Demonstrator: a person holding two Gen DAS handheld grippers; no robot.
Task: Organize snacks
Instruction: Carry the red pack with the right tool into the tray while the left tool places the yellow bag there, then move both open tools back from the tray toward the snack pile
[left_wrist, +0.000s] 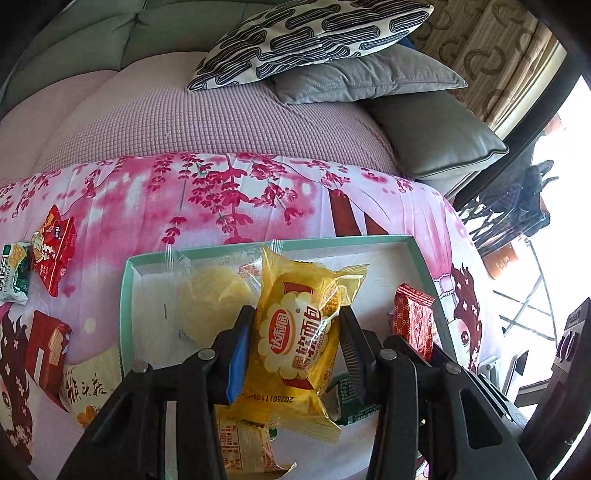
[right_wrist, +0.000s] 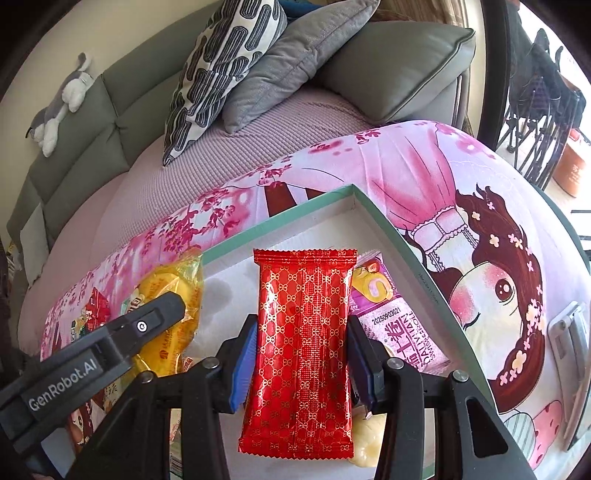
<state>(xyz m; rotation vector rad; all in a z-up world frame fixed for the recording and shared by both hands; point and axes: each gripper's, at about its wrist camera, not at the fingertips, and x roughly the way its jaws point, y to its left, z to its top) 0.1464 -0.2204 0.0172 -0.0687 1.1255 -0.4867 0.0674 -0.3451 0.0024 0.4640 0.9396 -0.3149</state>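
The left hand-held gripper (left_wrist: 295, 343) is clamped on the yellow bread packet (left_wrist: 299, 332), the right hand-held gripper (right_wrist: 301, 354) on the red wafer packet (right_wrist: 301, 350), both above the green-rimmed tray (right_wrist: 384, 225). Each packet is best lowered flat onto bare tray floor, beside the purple roll packet (right_wrist: 399, 332), before release.

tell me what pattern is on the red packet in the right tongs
Small gold interlocking motifs in a diamond lattice on the red packet; clearest in the right wrist view.

2 wrist fisheyes look steeply down, close over the tray (left_wrist: 421, 254), facing the sofa (right_wrist: 92, 122); both share tray, cloth (left_wrist: 221, 199) and pillows (right_wrist: 225, 62).
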